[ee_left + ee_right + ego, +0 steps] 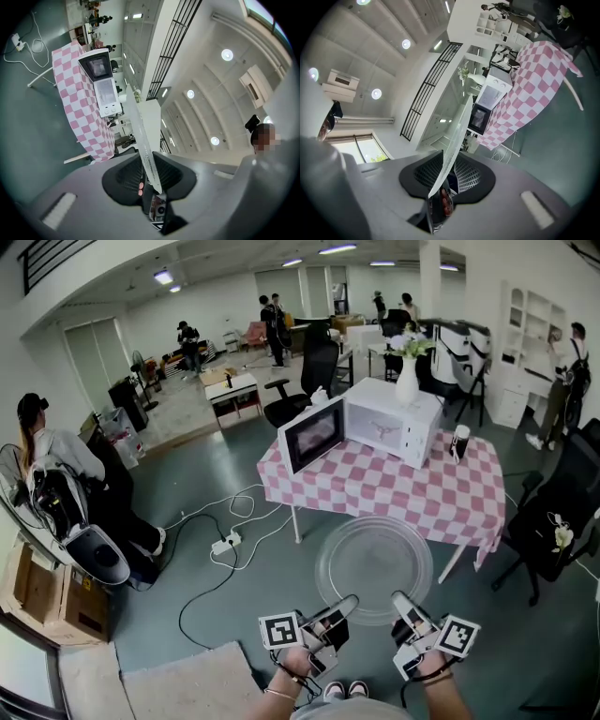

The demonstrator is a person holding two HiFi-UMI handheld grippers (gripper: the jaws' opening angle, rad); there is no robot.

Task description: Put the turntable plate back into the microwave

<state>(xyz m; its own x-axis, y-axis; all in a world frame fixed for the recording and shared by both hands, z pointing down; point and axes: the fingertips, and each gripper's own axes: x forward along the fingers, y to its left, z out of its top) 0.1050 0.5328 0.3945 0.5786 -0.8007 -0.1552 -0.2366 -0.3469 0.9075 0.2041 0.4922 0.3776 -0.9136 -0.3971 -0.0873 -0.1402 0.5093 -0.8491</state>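
Observation:
I hold a round clear glass turntable plate (375, 563) about level above the floor, in front of the table. My left gripper (343, 606) is shut on its near left rim and my right gripper (403, 602) is shut on its near right rim. In the left gripper view the plate (143, 136) runs edge-on between the jaws of the left gripper (150, 177). The right gripper view shows the plate (457, 138) the same way in the right gripper (443, 177). Ahead, the white microwave (394, 420) stands on the table with its door (310, 434) swung open to the left.
The table carries a pink-and-white checked cloth (394, 488), a white vase (406, 379) on the microwave and a dark cup (459, 442). A power strip with cables (228, 542) lies on the floor at left. A black office chair (553, 521) stands at right. Several people are about.

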